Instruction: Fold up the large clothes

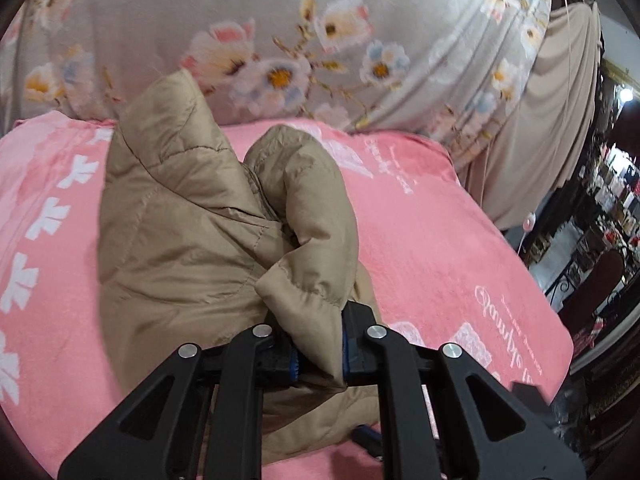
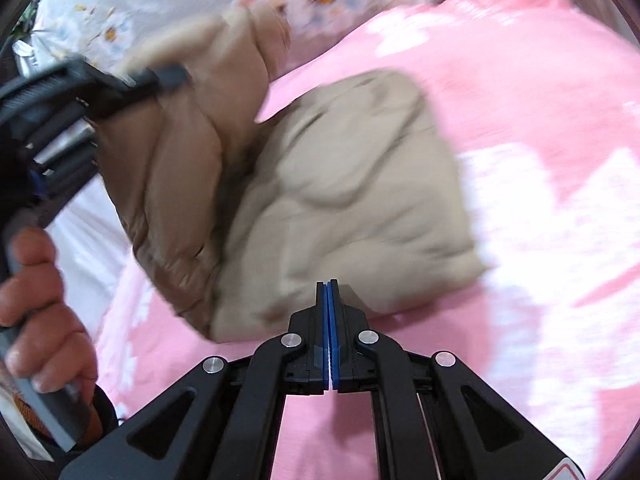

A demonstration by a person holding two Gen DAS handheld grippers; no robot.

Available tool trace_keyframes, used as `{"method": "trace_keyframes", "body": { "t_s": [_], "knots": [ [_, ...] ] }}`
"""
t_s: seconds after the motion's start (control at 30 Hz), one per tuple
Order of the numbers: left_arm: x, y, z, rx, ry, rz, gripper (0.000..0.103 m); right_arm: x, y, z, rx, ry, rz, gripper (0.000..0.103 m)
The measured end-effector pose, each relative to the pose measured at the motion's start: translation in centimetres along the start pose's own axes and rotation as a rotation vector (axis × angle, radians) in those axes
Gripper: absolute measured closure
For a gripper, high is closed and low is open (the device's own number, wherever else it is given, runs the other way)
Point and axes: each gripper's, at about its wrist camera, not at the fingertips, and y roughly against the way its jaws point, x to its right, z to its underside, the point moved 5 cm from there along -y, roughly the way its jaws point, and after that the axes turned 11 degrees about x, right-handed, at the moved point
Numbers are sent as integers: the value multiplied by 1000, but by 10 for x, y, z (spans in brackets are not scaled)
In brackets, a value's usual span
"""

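A tan quilted puffer jacket (image 1: 192, 220) lies bunched on a pink blanket (image 1: 440, 240). My left gripper (image 1: 318, 350) is shut on a thick padded fold of the jacket and lifts that part up. In the right wrist view the jacket (image 2: 340, 208) lies partly folded on the blanket (image 2: 540, 140), with one part raised at the left by the left gripper (image 2: 120, 84), which a hand (image 2: 40, 312) holds. My right gripper (image 2: 329, 320) is shut and empty, just in front of the jacket's near edge.
A grey floral sheet (image 1: 280, 40) rises behind the blanket. A beige cloth (image 1: 560, 100) hangs at the right, beyond it a dark room with furniture (image 1: 600, 260). The blanket's right edge drops off near there.
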Motion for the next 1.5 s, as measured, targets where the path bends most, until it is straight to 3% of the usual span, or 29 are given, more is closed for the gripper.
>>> {"method": "trace_keyframes", "body": {
  "t_s": [0.27, 0.43, 0.63, 0.7, 0.83, 0.9, 0.97, 1.03, 1.07, 1.1, 1.17, 1.27, 1.5],
  "knots": [
    [29, -66, 55, -157, -27, -1, 90, 38, 19, -12, 58, -46, 85, 98],
    [32, -82, 77, -197, -46, -15, 90, 50, 22, -14, 74, -50, 118, 97],
    [39, -91, 94, -201, -91, -33, 88, 63, 39, -44, 122, -30, 113, 96],
    [42, -82, 93, -185, -92, -12, 82, 59, 45, -59, 152, -16, 112, 96],
    [46, -36, 76, -152, -8, 123, 42, 59, 64, -89, 205, 8, 122, 95],
    [40, -4, 60, -95, 25, 153, 33, 57, 69, -99, 214, -6, 100, 91],
    [25, 22, 40, -32, 57, 139, 29, 51, 66, -111, 210, -26, 67, 86],
    [-2, 41, 18, 21, 93, 75, 29, 33, 60, -121, 204, -17, 26, 71],
    [-17, 45, 10, 35, 107, 26, 29, 19, 55, -127, 206, -1, -3, 57],
    [-36, 49, 0, 50, 122, -37, 29, 7, 50, -133, 205, 12, -23, 50],
    [-66, 51, -12, 67, 151, -135, 29, -19, 35, -142, 190, 54, -53, 49],
    [-102, 57, -29, 82, 202, -214, 29, -52, 1, -162, 162, 76, -77, 46],
    [-124, 55, -55, 99, 173, -301, 29, -71, -72, -185, 80, 19, -7, 42]
  ]
}}
